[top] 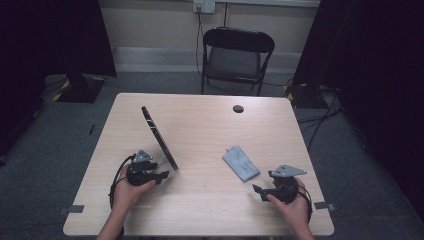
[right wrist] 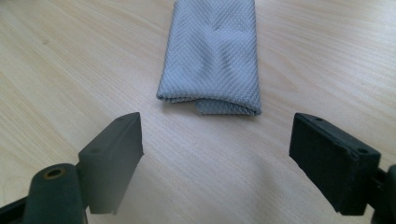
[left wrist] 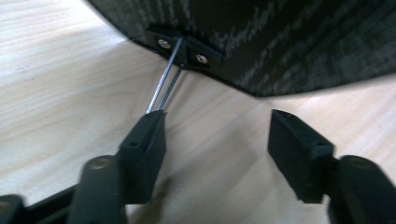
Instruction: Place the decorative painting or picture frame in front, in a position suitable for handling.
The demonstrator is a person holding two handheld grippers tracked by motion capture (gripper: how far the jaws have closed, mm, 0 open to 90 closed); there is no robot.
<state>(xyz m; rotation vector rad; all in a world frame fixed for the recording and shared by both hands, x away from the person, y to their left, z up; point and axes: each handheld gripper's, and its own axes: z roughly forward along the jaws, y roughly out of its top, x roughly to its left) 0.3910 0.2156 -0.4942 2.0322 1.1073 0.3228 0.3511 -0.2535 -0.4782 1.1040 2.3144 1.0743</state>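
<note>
A thin black panel (top: 159,136) stands tilted on the left half of the wooden table (top: 210,120), propped by a wire leg. My left gripper (top: 162,176) lies just in front of its near end. In the left gripper view the panel's dark back (left wrist: 289,42) and the wire leg (left wrist: 163,86) rise ahead. The leg ends at the tip of the left jaw, and my left gripper (left wrist: 217,121) is open with nothing between its jaws. A folded grey cloth (top: 241,163) lies flat right of centre. My right gripper (top: 257,190) sits near it, open (right wrist: 217,123), and the cloth (right wrist: 215,56) lies just beyond the jaw tips.
A black folding chair (top: 237,55) stands beyond the table's far edge. A round cable hole (top: 238,108) sits near the far side of the tabletop. Dark curtains hang at both sides, and cables run over the floor at the right.
</note>
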